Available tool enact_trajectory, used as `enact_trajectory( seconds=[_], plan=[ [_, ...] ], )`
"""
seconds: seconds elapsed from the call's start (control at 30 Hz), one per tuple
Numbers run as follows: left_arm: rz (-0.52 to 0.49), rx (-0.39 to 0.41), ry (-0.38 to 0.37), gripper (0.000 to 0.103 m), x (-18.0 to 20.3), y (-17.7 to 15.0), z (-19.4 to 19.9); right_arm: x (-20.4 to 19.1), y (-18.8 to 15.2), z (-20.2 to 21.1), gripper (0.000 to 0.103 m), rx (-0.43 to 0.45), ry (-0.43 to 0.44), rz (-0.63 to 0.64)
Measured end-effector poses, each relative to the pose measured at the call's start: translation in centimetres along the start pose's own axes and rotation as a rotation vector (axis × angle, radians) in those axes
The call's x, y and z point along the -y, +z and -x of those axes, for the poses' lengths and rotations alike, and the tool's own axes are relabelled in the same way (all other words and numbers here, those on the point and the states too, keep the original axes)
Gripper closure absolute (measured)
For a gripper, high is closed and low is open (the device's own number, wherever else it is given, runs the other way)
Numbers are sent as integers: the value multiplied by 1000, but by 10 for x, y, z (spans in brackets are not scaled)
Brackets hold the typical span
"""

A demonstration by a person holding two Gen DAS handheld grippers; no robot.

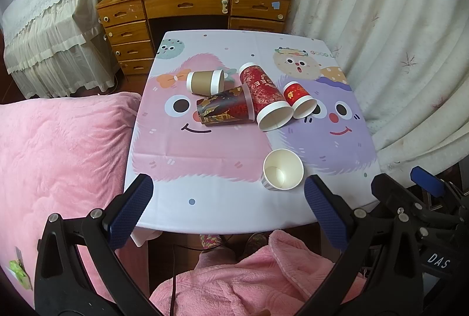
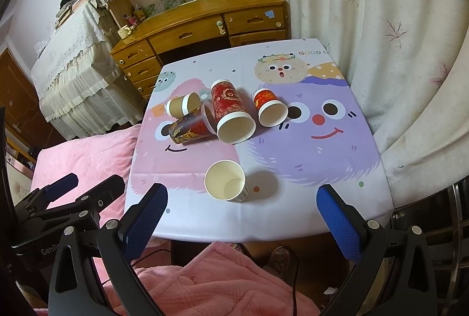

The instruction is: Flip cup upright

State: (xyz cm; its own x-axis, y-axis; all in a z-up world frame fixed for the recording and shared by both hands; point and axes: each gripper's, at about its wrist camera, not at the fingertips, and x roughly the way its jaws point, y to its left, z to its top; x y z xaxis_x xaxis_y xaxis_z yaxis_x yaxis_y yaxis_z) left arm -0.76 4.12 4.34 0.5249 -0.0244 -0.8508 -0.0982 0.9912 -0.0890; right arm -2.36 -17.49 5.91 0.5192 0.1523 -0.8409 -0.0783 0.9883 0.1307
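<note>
Several paper cups lie on their sides mid-table: a brown cup [image 1: 205, 81] [image 2: 183, 105], a dark patterned cup [image 1: 224, 109] [image 2: 192, 130], a tall red cup [image 1: 265, 97] [image 2: 231, 112] and a small red cup [image 1: 299, 100] [image 2: 269, 108]. A white cup [image 1: 283, 169] [image 2: 227, 181] stands upright nearer the front edge. My left gripper [image 1: 228, 212] is open and empty at the front edge. My right gripper [image 2: 241, 220] is open and empty, just short of the upright cup.
The small table [image 1: 222, 216] has a cartoon cloth. A pink blanket [image 1: 58, 146] lies to its left, a white curtain [image 1: 395, 37] to its right, a wooden desk [image 1: 193, 5] behind it. My pink-robed lap [image 1: 234, 281] is below the front edge.
</note>
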Motion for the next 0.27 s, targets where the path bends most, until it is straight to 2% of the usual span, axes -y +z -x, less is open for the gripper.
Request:
enact_trajectory(
  seconds=[0.27],
  plan=[
    [-1, 0, -7, 1, -3, 1, -3, 0, -11, -2, 0, -16, -7, -6]
  ],
)
